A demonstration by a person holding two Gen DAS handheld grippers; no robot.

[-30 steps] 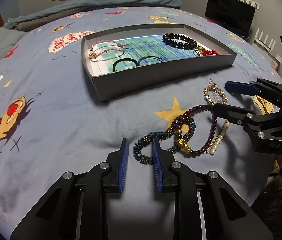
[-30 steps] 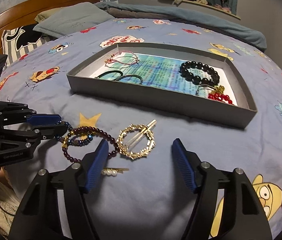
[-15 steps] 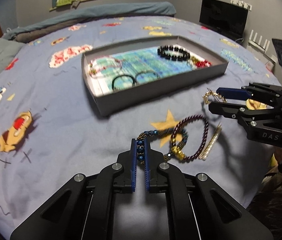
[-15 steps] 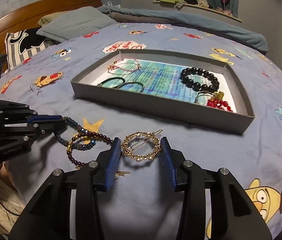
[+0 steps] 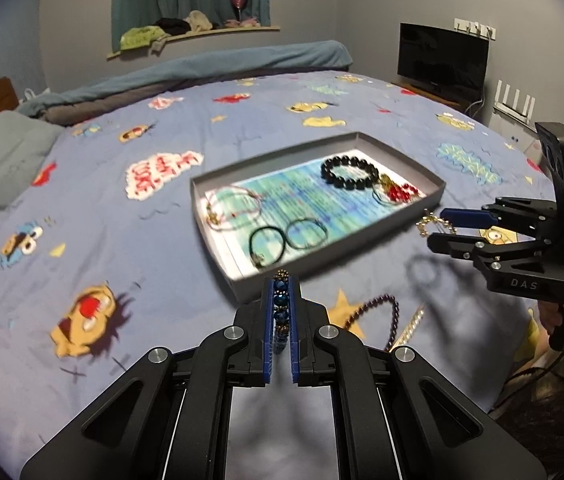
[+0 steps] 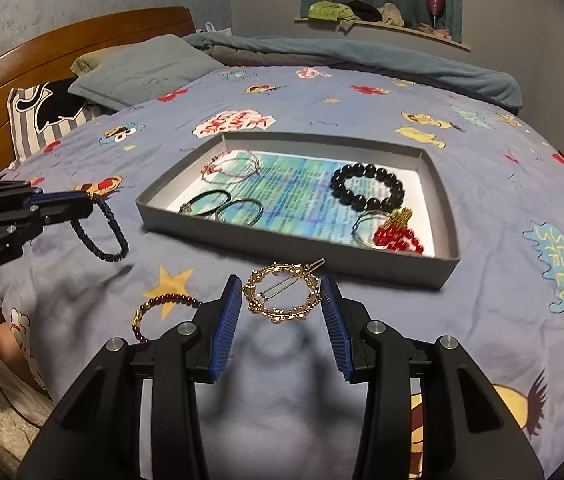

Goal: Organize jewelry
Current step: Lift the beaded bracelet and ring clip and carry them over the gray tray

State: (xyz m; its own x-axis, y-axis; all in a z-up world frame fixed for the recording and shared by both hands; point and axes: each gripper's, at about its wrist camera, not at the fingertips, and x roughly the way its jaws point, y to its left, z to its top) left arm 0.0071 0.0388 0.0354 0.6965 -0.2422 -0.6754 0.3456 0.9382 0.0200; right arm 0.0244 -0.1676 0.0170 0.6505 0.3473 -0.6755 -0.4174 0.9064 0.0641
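Left tool (image 5: 281, 312) pinches one blue bracelet (image 6: 100, 232); right tool (image 6: 281, 296) one gold clip (image 6: 281, 293) (tray (image 6: 242, 236) holds roughly six pieces).

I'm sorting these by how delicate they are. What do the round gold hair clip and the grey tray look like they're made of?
Round gold hair clip: apparently thin metal with a shiny gold finish; it glints, has small beads around the ring and a wire bar across it. Whether solid or plated cannot be told.
Grey tray: probably matte cardboard; it has thin, flat, dull walls with crisp folded corners and a printed paper liner.
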